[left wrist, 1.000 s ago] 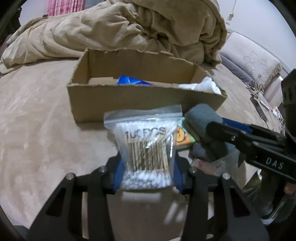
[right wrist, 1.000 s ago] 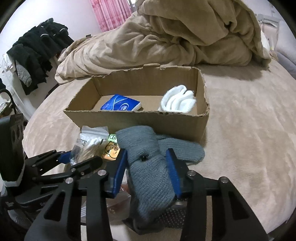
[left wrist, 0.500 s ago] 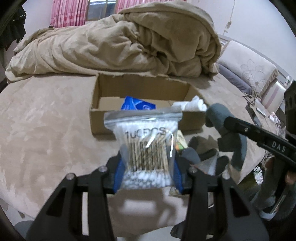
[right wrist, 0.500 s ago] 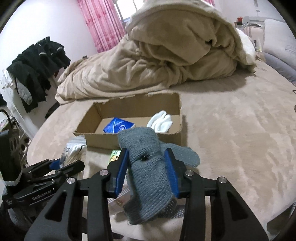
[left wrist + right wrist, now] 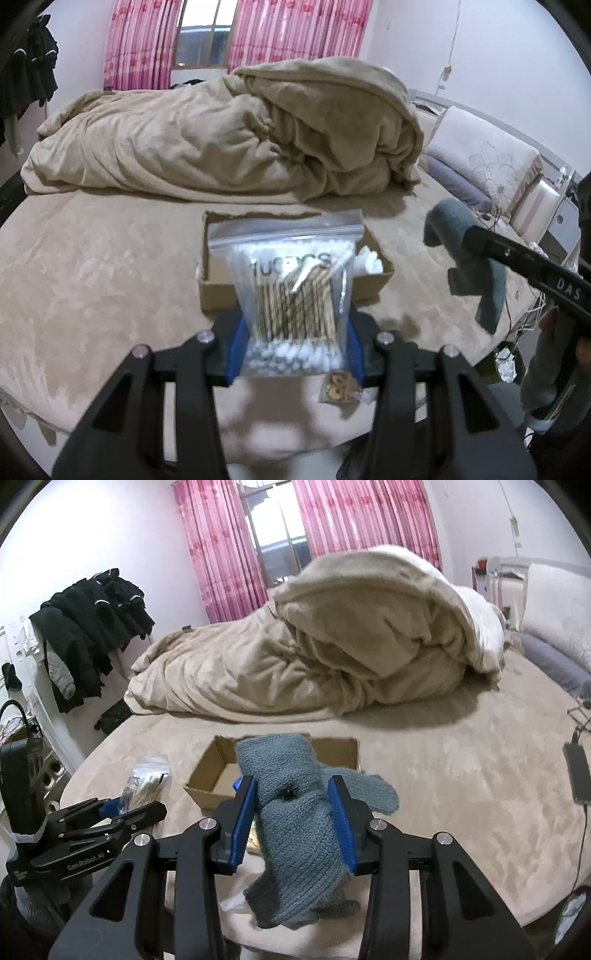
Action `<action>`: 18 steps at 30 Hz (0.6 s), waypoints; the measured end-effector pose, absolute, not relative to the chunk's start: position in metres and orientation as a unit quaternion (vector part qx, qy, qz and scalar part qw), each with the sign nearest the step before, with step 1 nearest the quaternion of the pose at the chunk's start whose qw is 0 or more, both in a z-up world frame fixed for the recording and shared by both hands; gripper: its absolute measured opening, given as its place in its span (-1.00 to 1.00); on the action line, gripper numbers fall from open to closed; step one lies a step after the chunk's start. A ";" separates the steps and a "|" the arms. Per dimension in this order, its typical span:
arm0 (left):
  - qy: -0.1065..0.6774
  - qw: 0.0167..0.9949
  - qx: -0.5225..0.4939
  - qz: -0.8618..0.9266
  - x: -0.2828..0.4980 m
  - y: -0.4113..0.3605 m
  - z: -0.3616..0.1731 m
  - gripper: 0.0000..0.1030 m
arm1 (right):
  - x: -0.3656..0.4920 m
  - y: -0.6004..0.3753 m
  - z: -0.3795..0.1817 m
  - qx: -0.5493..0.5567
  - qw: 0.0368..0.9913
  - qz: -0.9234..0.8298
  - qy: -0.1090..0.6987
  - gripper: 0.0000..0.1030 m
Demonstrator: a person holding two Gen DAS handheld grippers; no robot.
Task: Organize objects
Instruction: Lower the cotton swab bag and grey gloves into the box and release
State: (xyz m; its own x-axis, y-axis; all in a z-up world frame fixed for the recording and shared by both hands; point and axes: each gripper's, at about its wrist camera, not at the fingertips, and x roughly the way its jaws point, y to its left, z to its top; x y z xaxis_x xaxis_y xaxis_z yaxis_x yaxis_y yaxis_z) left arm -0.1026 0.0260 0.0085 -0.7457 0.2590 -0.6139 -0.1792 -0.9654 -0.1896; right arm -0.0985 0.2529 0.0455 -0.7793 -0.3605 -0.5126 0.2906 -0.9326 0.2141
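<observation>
My left gripper point(image 5: 295, 345) is shut on a clear zip bag of cotton swabs point(image 5: 291, 284) and holds it up above the bed, in front of the cardboard box point(image 5: 218, 291). My right gripper point(image 5: 293, 818) is shut on a grey knitted mitten point(image 5: 291, 812) and holds it up too; the mitten also shows at the right of the left wrist view point(image 5: 469, 258). The open box point(image 5: 207, 771) lies on the bed behind both loads, with something white point(image 5: 369, 260) at its right end. The swab bag also shows in the right wrist view point(image 5: 147, 779).
A rumpled beige duvet point(image 5: 229, 136) is heaped behind the box. A small packet point(image 5: 341, 386) lies on the bed near its front edge. A pillow point(image 5: 495, 173) lies at the right. Dark clothes point(image 5: 85, 635) hang at the left. A phone on a cable point(image 5: 578, 775) lies at the right.
Both grippers have risen and drawn back from the box with their loads; the box now looks smaller and lower, and the window and curtains have come into view.
</observation>
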 end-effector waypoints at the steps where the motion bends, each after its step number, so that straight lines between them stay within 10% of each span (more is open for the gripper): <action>1: -0.058 0.116 -0.334 0.934 -0.103 0.024 0.012 -0.12 | -0.099 0.251 0.048 0.281 0.175 -0.942 -0.061 -0.18; 18: -0.040 0.107 -0.302 0.947 -0.167 -0.008 0.035 -0.12 | -0.154 0.216 0.063 0.278 0.187 -0.941 -0.048 -0.18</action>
